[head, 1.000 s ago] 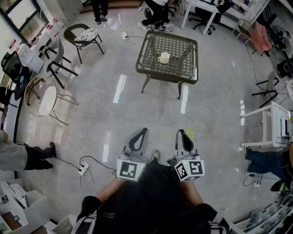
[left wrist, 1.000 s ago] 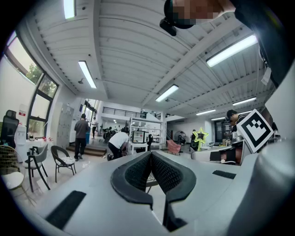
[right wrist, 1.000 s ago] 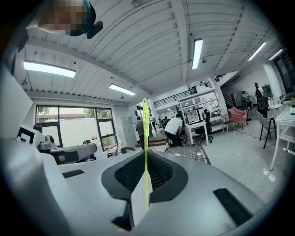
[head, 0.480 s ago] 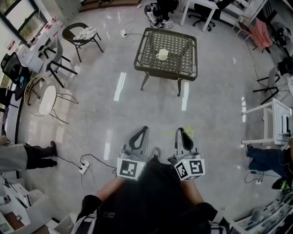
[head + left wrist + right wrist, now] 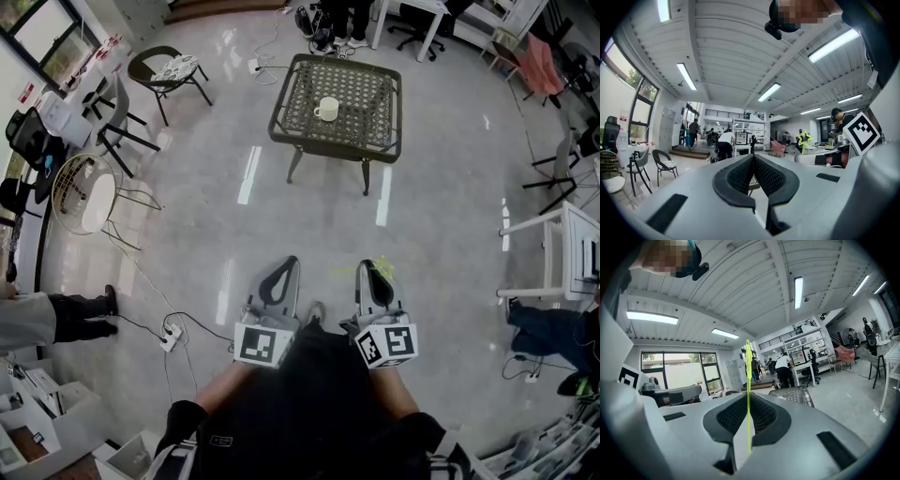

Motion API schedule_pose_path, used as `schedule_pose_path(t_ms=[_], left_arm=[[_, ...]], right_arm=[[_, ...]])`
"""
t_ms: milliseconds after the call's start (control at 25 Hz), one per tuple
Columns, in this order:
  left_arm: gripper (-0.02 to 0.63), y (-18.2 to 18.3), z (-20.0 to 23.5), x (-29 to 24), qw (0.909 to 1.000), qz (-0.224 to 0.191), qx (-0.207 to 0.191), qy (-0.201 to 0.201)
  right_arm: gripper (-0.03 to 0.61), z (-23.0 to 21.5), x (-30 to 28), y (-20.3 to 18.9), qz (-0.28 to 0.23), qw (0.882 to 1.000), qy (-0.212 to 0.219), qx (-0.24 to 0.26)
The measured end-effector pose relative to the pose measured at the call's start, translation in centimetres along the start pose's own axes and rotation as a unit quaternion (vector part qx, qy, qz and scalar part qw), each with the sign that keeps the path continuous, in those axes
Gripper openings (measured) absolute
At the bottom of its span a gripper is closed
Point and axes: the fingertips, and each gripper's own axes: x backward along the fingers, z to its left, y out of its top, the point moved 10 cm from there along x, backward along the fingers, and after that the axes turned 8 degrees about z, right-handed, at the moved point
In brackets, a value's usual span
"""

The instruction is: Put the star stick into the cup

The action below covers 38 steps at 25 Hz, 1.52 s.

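Here we hold both grippers side by side, close in to us, above the floor (image 5: 309, 216). The left gripper (image 5: 753, 157) has its jaws pressed together with nothing between them. The right gripper (image 5: 368, 272) pinches the star stick (image 5: 748, 394) between its jaws; the thin yellow-green stem runs up past the jaw tips, with the star head at its far end. The cup (image 5: 327, 109) stands upright near the middle of the wicker table (image 5: 366, 98), slightly toward its left edge, well apart from both grippers.
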Motion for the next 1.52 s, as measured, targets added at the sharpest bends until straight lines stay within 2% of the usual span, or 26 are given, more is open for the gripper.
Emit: schedule_pose_path(t_ms=[280, 600, 920, 1360, 1520], left_arm=[[0.017, -0.8, -2.1, -1.7, 0.9999, 0.009, -0.002, 0.014], [0.017, -1.4, -0.2, -6.3, 0.9998, 0.017, 0.005, 0.012], [0.017, -0.3, 5.3, -15.0, 0.9997, 0.01, 0.02, 0.008], [0.017, 3.7, 14.5, -29.5, 0.9997, 0.008, 0.018, -0.012], [0.017, 4.3, 17.3, -33.3, 0.9996, 0.01, 0.019, -0.018]], right_arm=[[0.02, -3.2, -0.1, 0.1, 0.001, 1.0, 0.011, -0.003], [0.02, -5.5, -4.6, 0.6, 0.008, 1.0, 0.006, -0.007], [0.02, -8.0, -13.5, 3.4, 0.016, 1.0, -0.002, 0.006], [0.021, -12.4, -28.4, 10.0, 0.023, 0.999, -0.022, 0.016], [0.02, -13.8, -33.0, 11.2, 0.024, 0.999, -0.03, 0.011]])
